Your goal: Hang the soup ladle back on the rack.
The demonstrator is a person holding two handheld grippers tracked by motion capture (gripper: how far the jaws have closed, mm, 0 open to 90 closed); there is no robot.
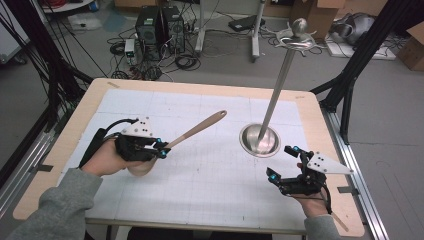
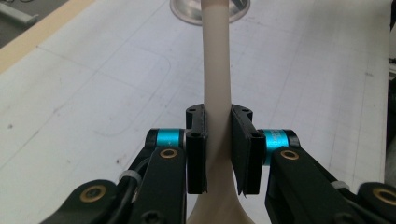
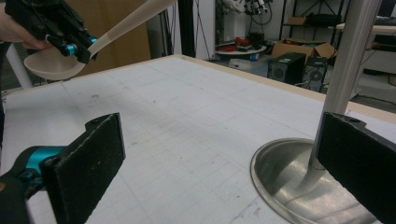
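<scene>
While the left hand-held gripper (image 1: 161, 148) pinches the wooden spoon (image 1: 196, 130) above the table's left side, handle pointing toward the metal stand (image 1: 259, 139), the right hand-held gripper (image 1: 283, 163) waits spread nearby.

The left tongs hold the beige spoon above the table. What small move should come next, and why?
Probably carry the spoon up and toward the hooks at the top of the metal stand. The left tongs are shut on its handle just above the bowl, so the handle's free end points at the stand. The right tongs are open beside the stand's pole, seemingly ready to steady it.
</scene>
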